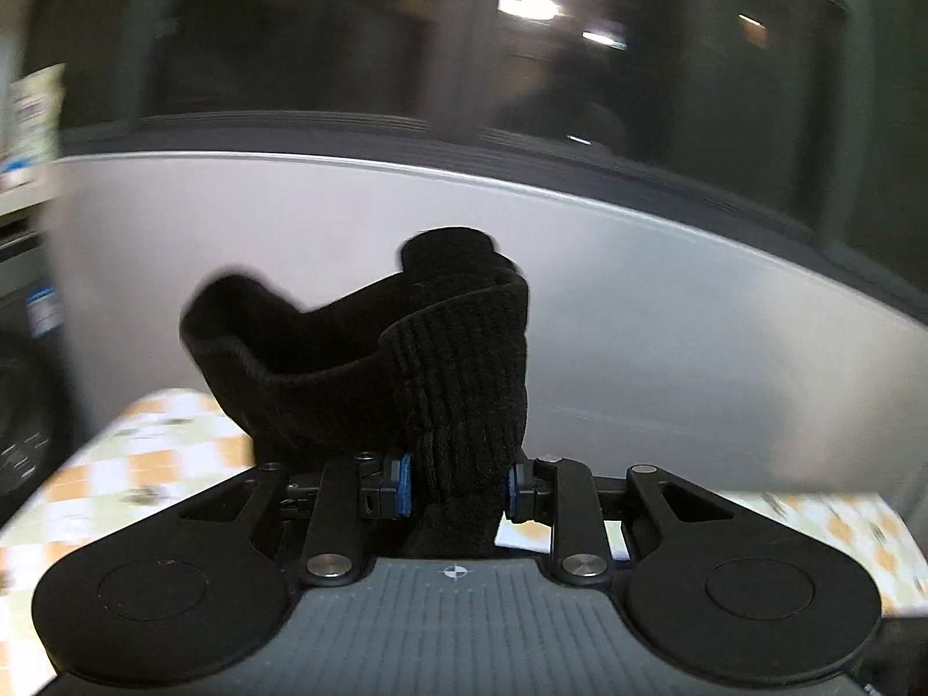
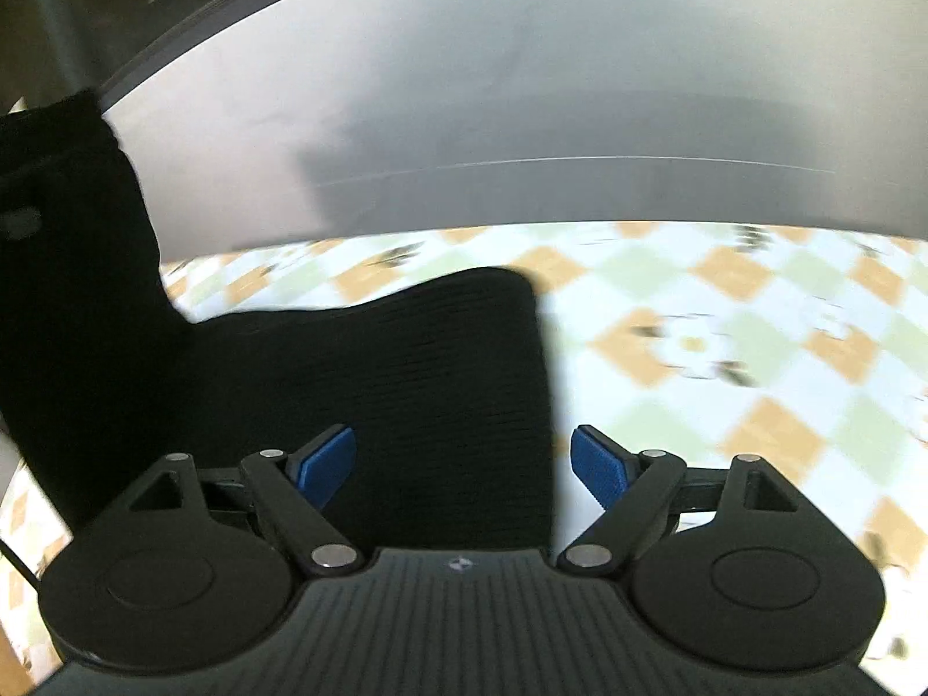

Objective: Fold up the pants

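In the left wrist view, much is smeared by blur: the dark window and the checked tablecloth (image 1: 145,464) are barely resolved. The black ribbed pants (image 1: 452,383) are pinched between the blue pads of the left gripper (image 1: 458,490), bunched and raised above the cloth; their lower part is hidden by the gripper body. In the right wrist view, the right gripper (image 2: 464,464) is seen spread wide, nothing clamped. The pants (image 2: 406,394) lie on the tablecloth (image 2: 725,359) beneath it, rising at the left, where they are cut off by the frame.
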A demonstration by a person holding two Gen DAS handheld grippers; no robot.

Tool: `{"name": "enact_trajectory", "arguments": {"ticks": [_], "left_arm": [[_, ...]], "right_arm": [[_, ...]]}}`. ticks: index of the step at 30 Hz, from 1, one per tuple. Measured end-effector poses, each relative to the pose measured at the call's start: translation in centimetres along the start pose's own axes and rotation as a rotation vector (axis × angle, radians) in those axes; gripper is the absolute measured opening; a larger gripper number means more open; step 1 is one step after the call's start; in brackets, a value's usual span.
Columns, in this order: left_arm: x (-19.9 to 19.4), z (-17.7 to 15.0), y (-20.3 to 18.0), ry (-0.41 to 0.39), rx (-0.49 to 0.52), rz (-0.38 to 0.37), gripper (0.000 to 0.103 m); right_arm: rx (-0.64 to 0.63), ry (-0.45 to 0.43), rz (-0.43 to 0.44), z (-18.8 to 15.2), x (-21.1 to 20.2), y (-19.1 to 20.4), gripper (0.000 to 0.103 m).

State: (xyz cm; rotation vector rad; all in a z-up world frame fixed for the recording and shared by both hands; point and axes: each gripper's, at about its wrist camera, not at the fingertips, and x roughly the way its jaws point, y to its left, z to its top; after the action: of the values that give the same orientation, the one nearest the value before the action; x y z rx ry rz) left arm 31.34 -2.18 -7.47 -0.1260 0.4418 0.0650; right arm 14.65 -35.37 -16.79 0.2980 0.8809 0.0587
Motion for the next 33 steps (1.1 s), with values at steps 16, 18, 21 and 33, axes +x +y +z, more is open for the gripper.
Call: {"name": "enact_trajectory", "arguments": {"ticks": [16,18,21,33], "left_arm": [[5.5,-9.2,-9.9,0.367,0.228,-0.296,0.064],[5.4,-8.5,-7.0,0.388,0.119,-0.380,0.064],[4.0,-7.2,-3.4,0.366,-0.017,-0.441,0.064],[7.3,-6.8,8.5,0.394,-0.284,-0.054,0.031]], "right_arm": [[0.119,0.009,-0.024,-0.3,-2.3,-6.3,0.083],[0.111,0.003,0.004,0.2,-1.8,-5.3,0.083],[0.068,-0.008,0.046,1.1,-1.6,-3.4,0.083],[-0.279,0.094,0.104,3.2,4.3,6.4,0.073]]}}
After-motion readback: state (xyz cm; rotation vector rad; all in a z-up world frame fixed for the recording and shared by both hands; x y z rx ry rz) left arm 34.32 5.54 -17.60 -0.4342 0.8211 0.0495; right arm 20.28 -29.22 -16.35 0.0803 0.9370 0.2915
